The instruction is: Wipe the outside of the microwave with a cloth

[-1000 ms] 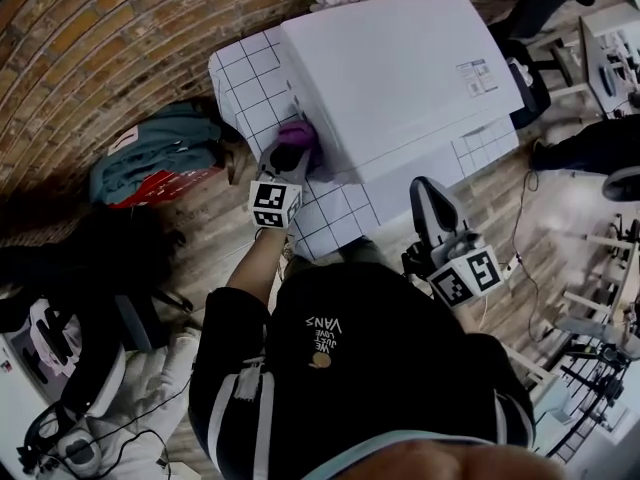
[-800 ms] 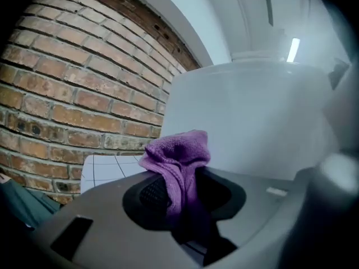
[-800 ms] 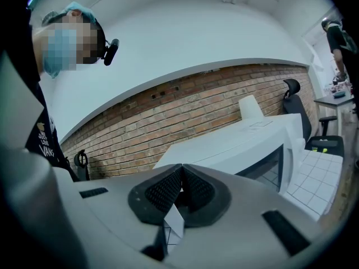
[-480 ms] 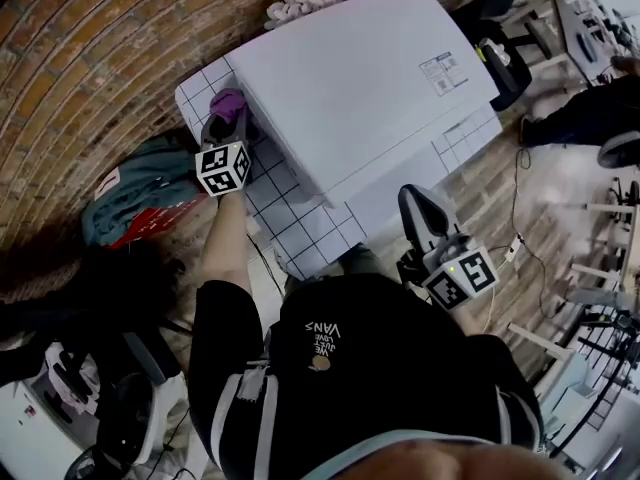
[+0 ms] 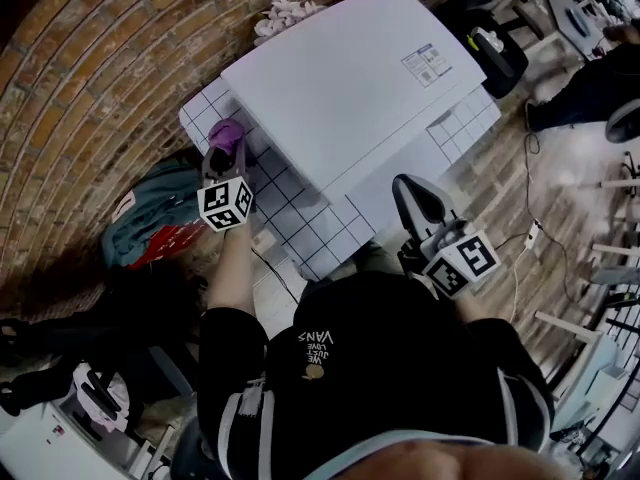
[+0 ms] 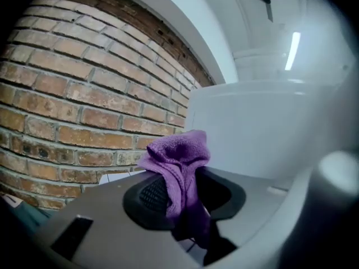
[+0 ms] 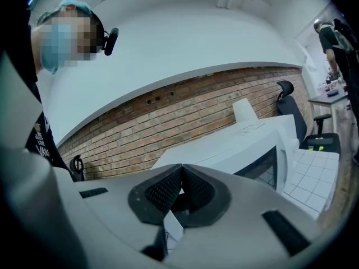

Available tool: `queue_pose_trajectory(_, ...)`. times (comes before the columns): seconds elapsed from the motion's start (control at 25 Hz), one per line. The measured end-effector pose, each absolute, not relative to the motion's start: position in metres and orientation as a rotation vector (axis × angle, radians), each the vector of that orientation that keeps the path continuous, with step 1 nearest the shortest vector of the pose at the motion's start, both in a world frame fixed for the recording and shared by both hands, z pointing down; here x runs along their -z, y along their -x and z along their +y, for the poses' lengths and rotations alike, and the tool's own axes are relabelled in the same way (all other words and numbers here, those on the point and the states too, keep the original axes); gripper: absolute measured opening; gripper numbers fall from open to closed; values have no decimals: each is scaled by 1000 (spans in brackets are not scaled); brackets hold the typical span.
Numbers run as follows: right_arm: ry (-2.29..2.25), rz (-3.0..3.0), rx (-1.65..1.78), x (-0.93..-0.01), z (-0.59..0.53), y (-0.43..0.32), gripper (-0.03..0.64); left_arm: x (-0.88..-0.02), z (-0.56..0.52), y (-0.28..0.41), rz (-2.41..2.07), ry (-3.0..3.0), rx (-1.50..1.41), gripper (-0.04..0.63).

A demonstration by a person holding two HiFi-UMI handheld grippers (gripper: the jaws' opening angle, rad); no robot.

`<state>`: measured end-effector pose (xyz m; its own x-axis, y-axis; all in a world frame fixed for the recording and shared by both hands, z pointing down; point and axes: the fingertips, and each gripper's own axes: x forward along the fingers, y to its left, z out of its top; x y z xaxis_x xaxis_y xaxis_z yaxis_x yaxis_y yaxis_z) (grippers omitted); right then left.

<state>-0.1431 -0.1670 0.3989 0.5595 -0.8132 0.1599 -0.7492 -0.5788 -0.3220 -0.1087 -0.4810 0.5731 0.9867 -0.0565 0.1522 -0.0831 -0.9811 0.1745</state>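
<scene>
The white microwave (image 5: 345,78) stands on a tiled white counter (image 5: 300,213) against a brick wall. My left gripper (image 5: 224,153) is shut on a purple cloth (image 5: 226,134), held at the microwave's left rear side. In the left gripper view the purple cloth (image 6: 178,164) bunches out between the pads, right beside the microwave's white side panel (image 6: 263,130). My right gripper (image 5: 408,194) hangs shut and empty at the counter's front edge, off the microwave. The right gripper view looks past the shut pads (image 7: 168,190) at the microwave's door (image 7: 263,164).
The brick wall (image 5: 110,58) runs close behind the counter. A teal and red bundle (image 5: 150,218) lies on the floor to the left. Something white and frilly (image 5: 283,12) sits behind the microwave. An office chair (image 5: 495,53) and cables are on the right.
The left gripper with the cloth has moved from the microwave's front left corner back along its left side toward the wall. The right gripper has stayed put near the counter's front.
</scene>
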Motion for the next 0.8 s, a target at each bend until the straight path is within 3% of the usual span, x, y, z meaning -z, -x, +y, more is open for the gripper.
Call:
queue_pose_trajectory(0.44, 2617, 1053, 284, -393, -141, 185, -1, -534, -395, 225, 253, -2975, -212, 130)
queue_pose_trajectory(0.8, 2609, 994, 217, -391, -80, 188, 0, -496, -312, 270, 317, -3006, -148, 130)
